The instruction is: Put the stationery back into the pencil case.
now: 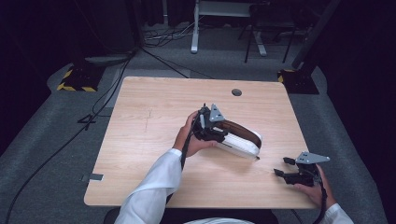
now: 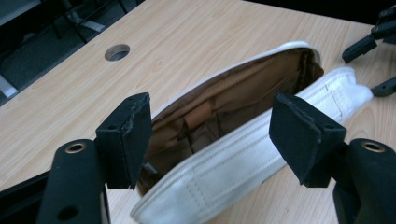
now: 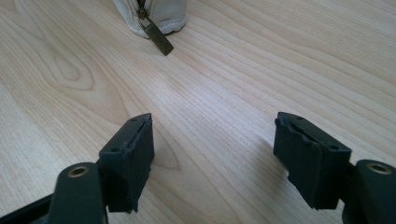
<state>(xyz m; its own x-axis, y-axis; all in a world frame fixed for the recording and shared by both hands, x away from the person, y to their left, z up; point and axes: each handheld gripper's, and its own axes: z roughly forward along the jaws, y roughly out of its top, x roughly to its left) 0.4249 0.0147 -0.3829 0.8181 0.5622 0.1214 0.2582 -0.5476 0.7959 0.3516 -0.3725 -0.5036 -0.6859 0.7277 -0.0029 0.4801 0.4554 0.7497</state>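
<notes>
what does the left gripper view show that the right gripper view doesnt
Left gripper view: the white pouch lies unzipped, its brown lining exposed between the open left gripper fingers, with a round hole in the table and the right gripper farther off.

Right gripper view: the pouch's closed end with its brass zipper pull, ahead of the open right gripper's fingers.

Both: the pouch, the wooden table, and wide-open black fingers.

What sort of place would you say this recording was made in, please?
Probably a lab or recording studio, not a home: a bare wooden table with a cable hole stands on grey carpet, with loose cables and hazard-striped stand bases around it. A white pouch lies on it.
</notes>
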